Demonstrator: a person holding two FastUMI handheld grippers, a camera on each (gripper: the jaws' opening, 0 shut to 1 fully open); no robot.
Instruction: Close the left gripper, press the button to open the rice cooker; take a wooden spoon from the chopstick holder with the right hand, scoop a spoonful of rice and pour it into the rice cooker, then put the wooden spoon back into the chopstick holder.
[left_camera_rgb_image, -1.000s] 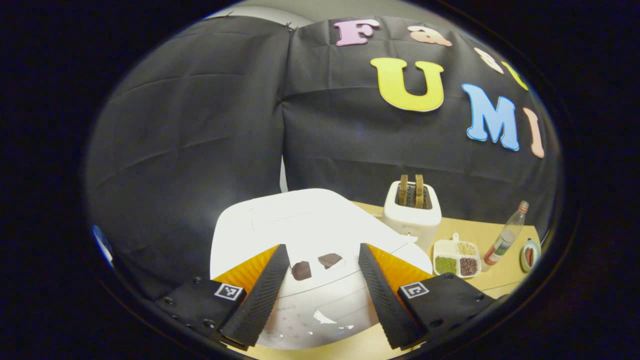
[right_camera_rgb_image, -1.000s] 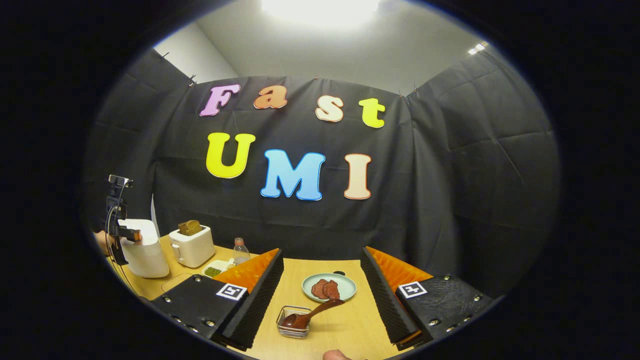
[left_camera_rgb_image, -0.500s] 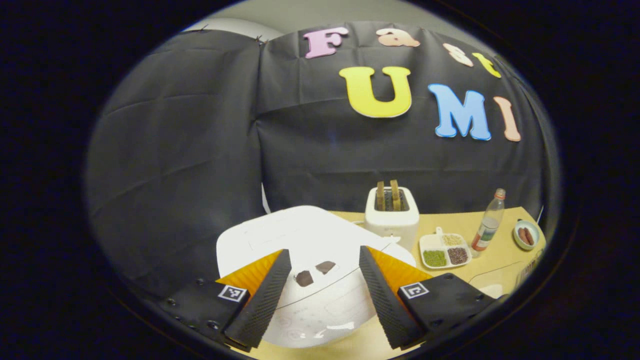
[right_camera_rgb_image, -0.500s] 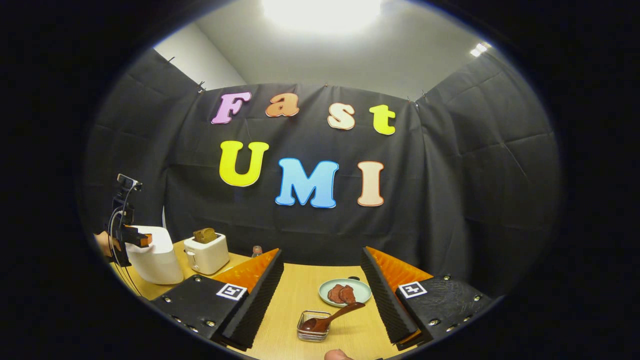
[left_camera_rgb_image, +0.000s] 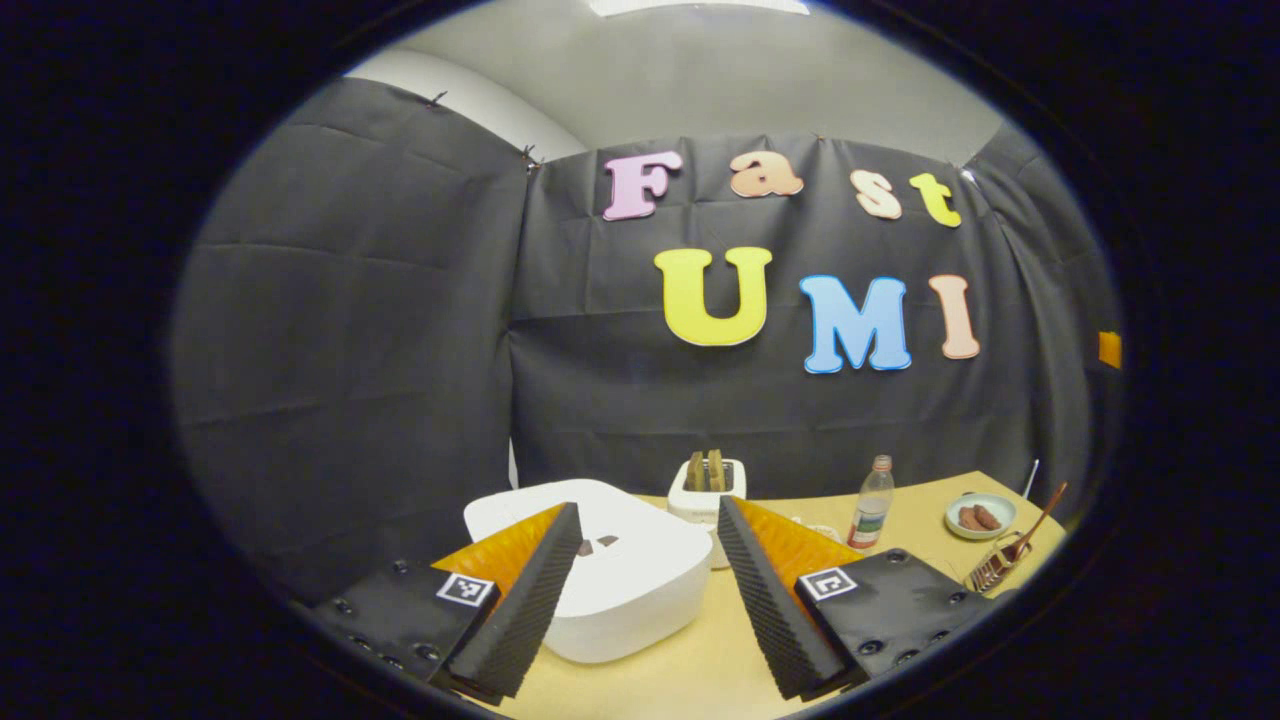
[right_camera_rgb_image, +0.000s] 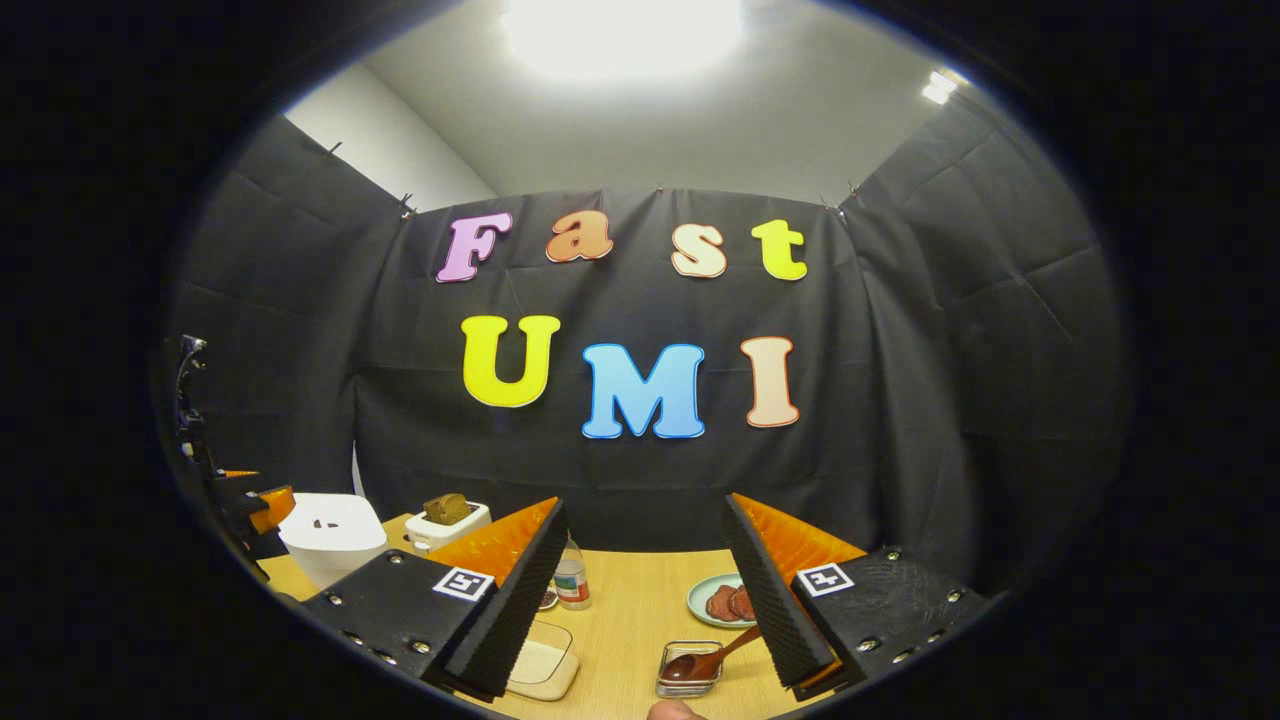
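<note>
Rice cooker (left_camera_rgb_image: 630, 570): a white, rounded-square appliance on the wooden table (left_camera_rgb_image: 700, 670), lid down. In the left gripper view it sits at 6 o'clock, partly behind the left finger. In the right gripper view it is small, at 8 o'clock.

Button: two small dark marks (left_camera_rgb_image: 592, 545) show on the lid; I cannot tell which of them, if either, is the button.

Handling, cooker: it looks heavy and rigid with a smooth, slippery shell. My judgement is to press it with closed fingertips, not to grip it.

Wooden spoon (right_camera_rgb_image: 705, 662): dark brown, its bowl down in a small wire chopstick holder (right_camera_rgb_image: 688, 672) and its handle leaning toward 2 o'clock, at 6 o'clock in the right gripper view.

Handling, spoon: likely light, stiff and smooth. The free handle, above the holder's rim, looks the best place to take hold.

Rice: a clear tray (right_camera_rgb_image: 540, 665) of pale grains lies just left of the holder.

Left gripper (left_camera_rgb_image: 640, 595): jaws wide apart, holding nothing, near the cooker.

Right gripper (right_camera_rgb_image: 638, 590): jaws wide apart, holding nothing, spoon between the fingers' line of sight.

Around: toaster (left_camera_rgb_image: 707, 488), bottle (left_camera_rgb_image: 870, 505), plate (left_camera_rgb_image: 980, 515).
</note>
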